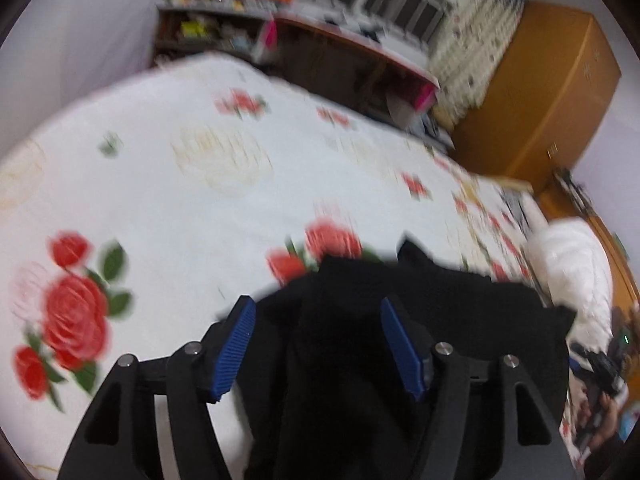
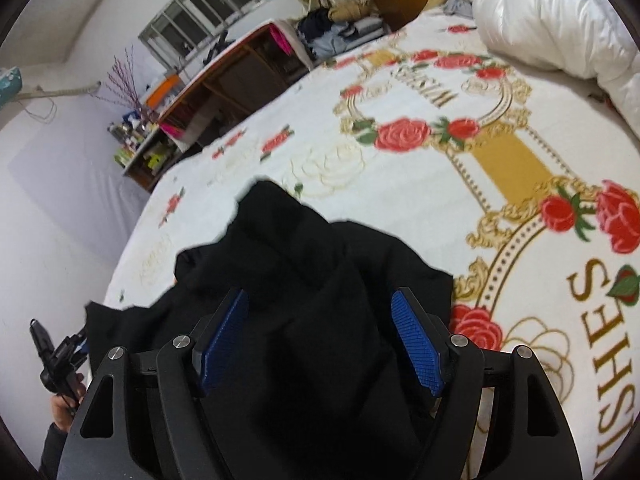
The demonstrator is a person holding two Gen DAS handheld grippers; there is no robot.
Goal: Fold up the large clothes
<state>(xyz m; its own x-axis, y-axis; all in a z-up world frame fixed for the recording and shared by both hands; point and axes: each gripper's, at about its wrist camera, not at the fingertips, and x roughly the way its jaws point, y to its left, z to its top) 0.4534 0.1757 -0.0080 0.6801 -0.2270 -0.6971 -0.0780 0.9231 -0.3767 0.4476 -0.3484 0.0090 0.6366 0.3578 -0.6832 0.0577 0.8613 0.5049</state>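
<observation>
Black garment (image 2: 304, 280) bunched on rose-print bedspread (image 2: 400, 184), white duvet (image 2: 560, 16) beyond

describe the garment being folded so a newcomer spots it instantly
Start at the bed, covered by a white rose-print bedspread. At its near edge lies the black garment, crumpled, between both open tools. It is the only plain dark item on the bedspread.

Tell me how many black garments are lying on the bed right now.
1: the black garment lies bunched on the floral bedspread, between the open right tongs; more could be hidden beneath it.
</observation>
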